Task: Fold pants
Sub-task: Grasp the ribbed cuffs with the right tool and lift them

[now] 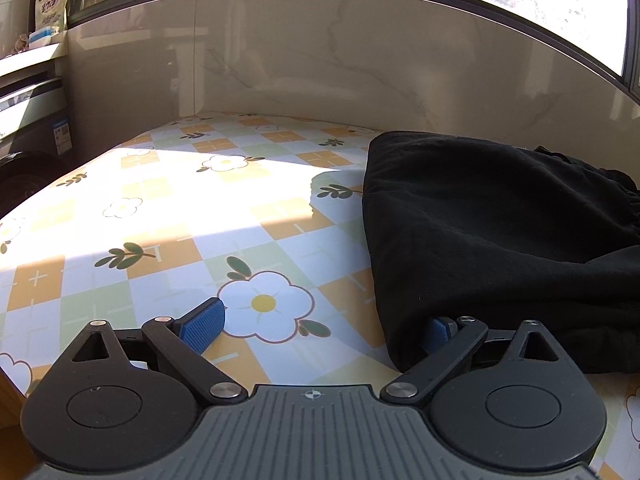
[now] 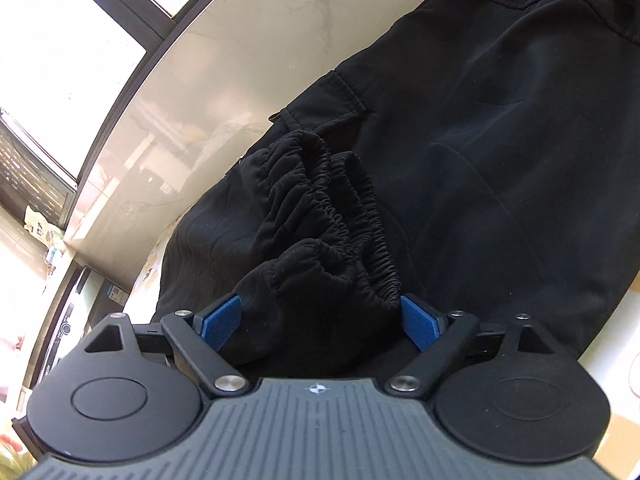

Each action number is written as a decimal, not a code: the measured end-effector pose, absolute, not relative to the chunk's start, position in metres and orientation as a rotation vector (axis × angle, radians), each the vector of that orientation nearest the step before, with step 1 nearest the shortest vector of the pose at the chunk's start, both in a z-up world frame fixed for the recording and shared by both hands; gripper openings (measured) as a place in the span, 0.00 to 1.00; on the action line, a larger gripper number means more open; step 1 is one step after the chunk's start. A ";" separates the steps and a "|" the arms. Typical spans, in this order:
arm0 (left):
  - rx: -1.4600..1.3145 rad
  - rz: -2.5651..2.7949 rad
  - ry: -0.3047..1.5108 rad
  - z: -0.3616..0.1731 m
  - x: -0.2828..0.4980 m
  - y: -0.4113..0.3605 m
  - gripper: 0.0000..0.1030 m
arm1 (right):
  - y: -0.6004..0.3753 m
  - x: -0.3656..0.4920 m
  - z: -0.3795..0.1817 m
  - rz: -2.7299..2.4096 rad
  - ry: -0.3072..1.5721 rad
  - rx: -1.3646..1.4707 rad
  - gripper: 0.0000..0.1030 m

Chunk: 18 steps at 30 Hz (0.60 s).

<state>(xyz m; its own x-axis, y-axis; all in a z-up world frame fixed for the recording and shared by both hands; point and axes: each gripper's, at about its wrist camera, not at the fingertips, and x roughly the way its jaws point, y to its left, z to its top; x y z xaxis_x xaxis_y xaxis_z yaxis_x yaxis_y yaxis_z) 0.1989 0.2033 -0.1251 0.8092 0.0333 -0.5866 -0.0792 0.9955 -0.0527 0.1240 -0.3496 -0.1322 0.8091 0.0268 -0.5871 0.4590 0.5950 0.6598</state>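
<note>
Black pants (image 1: 500,232) lie folded in a thick pile on the flowered tablecloth (image 1: 168,216), at the right of the left wrist view. My left gripper (image 1: 320,322) is open, low over the cloth at the pile's near left corner; its right finger (image 1: 438,330) is tucked under the fabric edge, its left finger (image 1: 202,326) is bare. In the right wrist view the pants (image 2: 500,140) fill the frame. My right gripper (image 2: 320,322) is open wide with the bunched elastic cuffs (image 2: 344,240) lying between its fingers.
A marble-look wall (image 1: 320,64) with windows above closes the table's far side, close behind the pants. An appliance (image 1: 28,128) and a shelf with a white bag (image 1: 50,0) stand beyond the table's left edge.
</note>
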 end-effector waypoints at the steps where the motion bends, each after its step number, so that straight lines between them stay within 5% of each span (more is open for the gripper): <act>1: -0.076 0.060 0.625 -0.125 0.199 0.203 0.96 | -0.350 0.126 -0.133 -0.279 0.587 0.924 0.87; 4: -0.073 0.057 0.623 -0.125 0.199 0.204 0.96 | -0.351 0.128 -0.132 -0.314 0.561 0.947 0.81; 6: -0.073 0.054 0.622 -0.125 0.198 0.205 0.96 | -0.351 0.127 -0.130 -0.313 0.542 0.941 0.48; 12: -0.072 0.054 0.623 -0.125 0.198 0.206 0.96 | -0.341 0.149 -0.084 -0.244 0.454 0.754 0.32; 18: -0.094 0.063 0.635 -0.122 0.200 0.207 0.96 | -0.313 0.160 -0.016 -0.116 0.253 0.448 0.30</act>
